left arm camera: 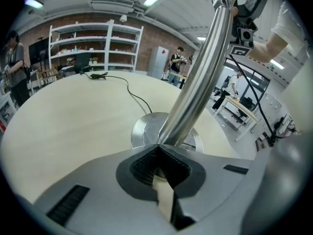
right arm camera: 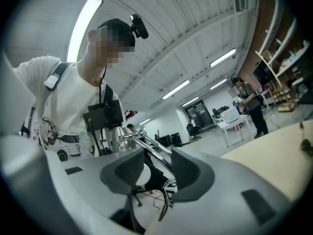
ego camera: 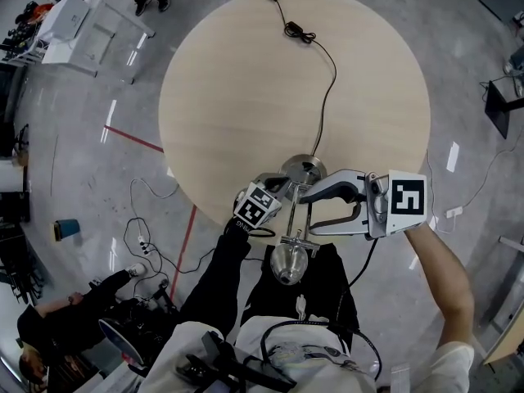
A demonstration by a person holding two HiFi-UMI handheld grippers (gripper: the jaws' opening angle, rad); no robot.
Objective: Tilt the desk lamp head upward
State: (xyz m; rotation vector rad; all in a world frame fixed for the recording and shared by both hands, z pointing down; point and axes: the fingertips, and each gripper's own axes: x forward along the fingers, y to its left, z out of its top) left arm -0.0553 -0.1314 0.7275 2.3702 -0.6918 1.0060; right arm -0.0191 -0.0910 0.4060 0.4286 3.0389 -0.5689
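Note:
A chrome desk lamp stands near the front edge of the round table (ego camera: 246,80). Its round base (ego camera: 304,170) rests on the wood, and its shiny head (ego camera: 288,262) hangs out past the rim over my legs. My left gripper (ego camera: 288,187) is shut on the lamp's upright pole (left arm camera: 195,92) just above the base (left arm camera: 146,131); the pads (left arm camera: 146,168) press on the tube. My right gripper (ego camera: 304,201) reaches in from the right. Its jaws stand apart, with the thin arm rods (right arm camera: 151,153) passing between them untouched. The lamp head (right arm camera: 120,136) shows behind its left jaw.
The lamp's black cord (ego camera: 327,97) runs across the table to a switch and plug (ego camera: 296,30) at the far side. Cables and a power strip (ego camera: 141,244) lie on the floor at left, near a seated person (ego camera: 74,318). White shelves (left arm camera: 93,43) stand beyond the table.

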